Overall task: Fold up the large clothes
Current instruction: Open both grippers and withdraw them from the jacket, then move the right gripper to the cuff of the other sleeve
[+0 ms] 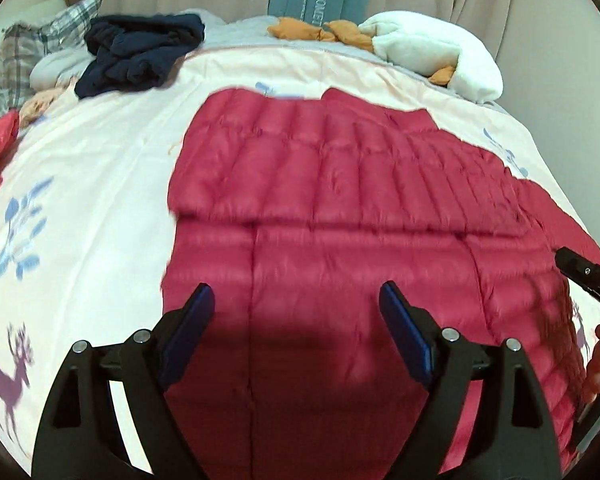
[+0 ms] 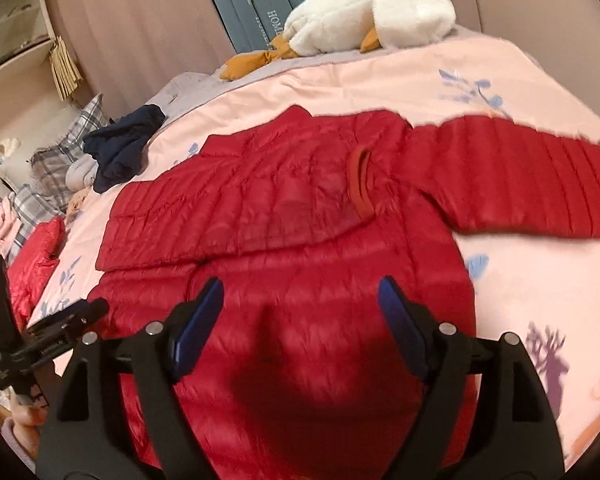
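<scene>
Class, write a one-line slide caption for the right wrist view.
Open right tongs hover over a red puffer jacket on a pink bedspread, one sleeve folded across, the other stretched out.

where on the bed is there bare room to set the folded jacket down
Bare quilt lies left of the red jacket, between it and the navy clothes. Another bare strip runs between the jacket's collar and the white plush goose. The far left by the plaid pillows is crowded. Both tongs hover open.

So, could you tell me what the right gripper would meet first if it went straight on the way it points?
Most likely the red puffer jacket: the open right gripper points at its body, nothing between. Depth is unclear.
</scene>
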Demonstrator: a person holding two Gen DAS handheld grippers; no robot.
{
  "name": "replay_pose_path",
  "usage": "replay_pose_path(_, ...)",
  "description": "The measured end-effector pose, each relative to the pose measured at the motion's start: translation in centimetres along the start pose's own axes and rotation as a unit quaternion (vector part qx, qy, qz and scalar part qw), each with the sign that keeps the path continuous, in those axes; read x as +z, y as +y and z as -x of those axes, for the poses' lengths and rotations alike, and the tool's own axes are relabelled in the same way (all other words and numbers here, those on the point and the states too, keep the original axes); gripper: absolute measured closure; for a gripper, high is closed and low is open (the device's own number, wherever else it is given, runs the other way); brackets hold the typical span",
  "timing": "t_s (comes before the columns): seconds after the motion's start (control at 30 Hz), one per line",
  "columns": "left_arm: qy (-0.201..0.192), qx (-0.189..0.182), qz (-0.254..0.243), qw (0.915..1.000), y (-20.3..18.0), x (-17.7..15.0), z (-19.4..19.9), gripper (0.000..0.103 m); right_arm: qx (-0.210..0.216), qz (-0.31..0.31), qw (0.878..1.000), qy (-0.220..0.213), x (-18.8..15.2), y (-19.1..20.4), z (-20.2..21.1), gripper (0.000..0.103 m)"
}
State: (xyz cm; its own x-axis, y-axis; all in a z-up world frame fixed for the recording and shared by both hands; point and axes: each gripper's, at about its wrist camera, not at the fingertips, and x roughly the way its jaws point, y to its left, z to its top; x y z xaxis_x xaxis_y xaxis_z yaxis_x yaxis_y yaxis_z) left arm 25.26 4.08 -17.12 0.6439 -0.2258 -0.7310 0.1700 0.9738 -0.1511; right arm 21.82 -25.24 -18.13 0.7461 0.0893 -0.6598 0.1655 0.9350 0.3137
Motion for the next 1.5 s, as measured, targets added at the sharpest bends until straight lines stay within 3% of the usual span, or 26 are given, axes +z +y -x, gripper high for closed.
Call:
replay_pose_path(0.27, 0.006, 0.003, 0.024, 0.9997, 0.5, -2.2, 0.4, 0.017, -0.008, -0.004, 1.000, 0.014, -2.8, -0.6, -0.3, 0.019)
replay_pose_path(0.53, 0.001, 0.005, 0.046, 0.9989, 1.1, -4.5, 1.7, 0.013, 0.043, -0.041, 0.998, -0.003, -4.6, -2.2, 1.6, 0.016)
replay_pose_path(0.8, -0.008, 0.018, 0.037, 0.9991, 0.9, -6.7, 3.6, 0.013, 0.060, -0.045, 0.997, -0.017, -6.9, -2.7, 4.4, 0.015)
replay_pose_path(1.17, -0.015, 0.010, 0.105, 0.9943, 2.9, -10.2, 8.9, 0.013, 0.061, -0.069, 0.995, -0.049, -10.5, -6.1, 11.4, 0.010)
replay_pose_path(1.27, -0.026, 0.002, 0.146, 0.9889, 3.8, -10.8, 10.9, 0.004, 0.061, -0.101, 0.991, -0.060, -10.7, -7.8, 12.8, 0.009)
replay_pose_path(1.37, -0.027, 0.003, 0.181, 0.9831, 4.4, -10.5, 12.0, 0.003, 0.071, -0.132, 0.987, -0.055, -10.3, -9.4, 13.4, 0.008)
replay_pose_path(1.5, -0.039, -0.007, 0.191, 0.9808, 3.6, -9.8, 13.3, 0.003, 0.073, -0.149, 0.983, -0.074, -9.4, -10.7, 14.5, 0.007)
